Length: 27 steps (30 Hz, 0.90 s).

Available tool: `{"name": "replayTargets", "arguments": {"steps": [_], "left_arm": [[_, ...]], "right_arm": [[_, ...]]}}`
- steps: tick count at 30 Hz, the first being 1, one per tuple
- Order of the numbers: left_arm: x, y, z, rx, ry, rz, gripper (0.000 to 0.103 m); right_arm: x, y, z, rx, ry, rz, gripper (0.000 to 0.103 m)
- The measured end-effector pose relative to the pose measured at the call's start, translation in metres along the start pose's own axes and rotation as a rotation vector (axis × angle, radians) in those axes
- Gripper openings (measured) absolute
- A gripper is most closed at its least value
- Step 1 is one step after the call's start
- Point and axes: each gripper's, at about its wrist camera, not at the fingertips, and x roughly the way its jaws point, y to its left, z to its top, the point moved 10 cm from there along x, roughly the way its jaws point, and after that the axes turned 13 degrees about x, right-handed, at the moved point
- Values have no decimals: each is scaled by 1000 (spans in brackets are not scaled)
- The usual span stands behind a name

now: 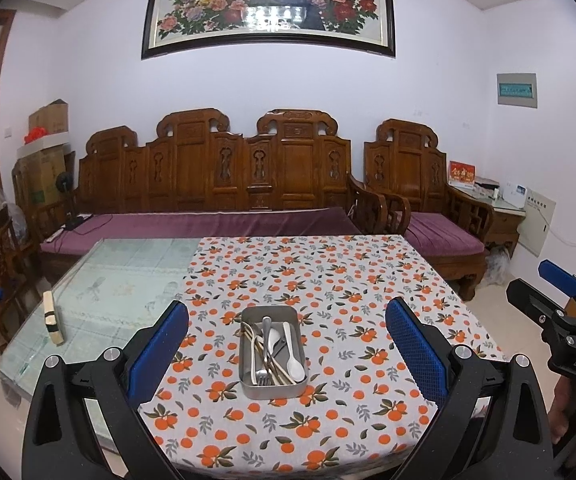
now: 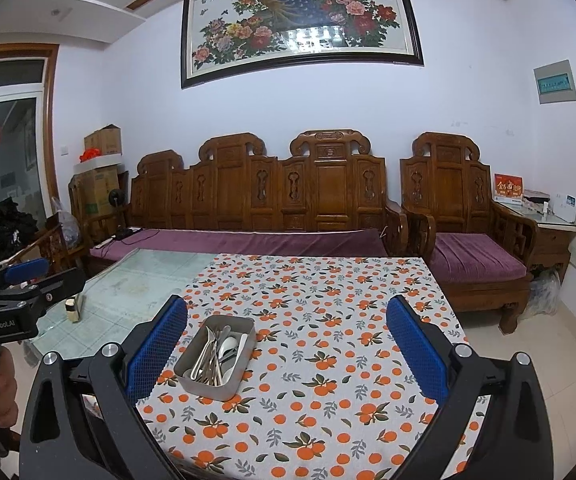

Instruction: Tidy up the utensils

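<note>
A rectangular metal tin [image 1: 250, 390] stands on the orange-patterned tablecloth [image 1: 328, 280]. It holds spoons, forks and chopsticks [image 1: 274, 350] lying together lengthwise. My left gripper [image 1: 287, 320] is open and empty, held above the near table edge with the tin between its blue pads. My right gripper [image 2: 287, 320] is open and empty, to the right of the tin [image 2: 208, 390], which sits by its left pad. The right gripper also shows at the right edge of the left wrist view [image 1: 560, 280].
The left part of the table is bare glass [image 1: 128, 272] with a small cream-coloured block [image 1: 53, 318] near its left edge. A carved wooden sofa [image 1: 216, 184] and armchair [image 1: 428, 192] stand behind the table. Boxes are stacked at far left.
</note>
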Motion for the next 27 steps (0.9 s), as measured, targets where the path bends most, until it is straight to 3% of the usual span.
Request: {"name": "replayTargets", "arguments": {"steps": [27], "left_arm": [[1,1,-7,7,4,8,95]], "right_arm": [[5,1,-5,3,11,0,100]]}}
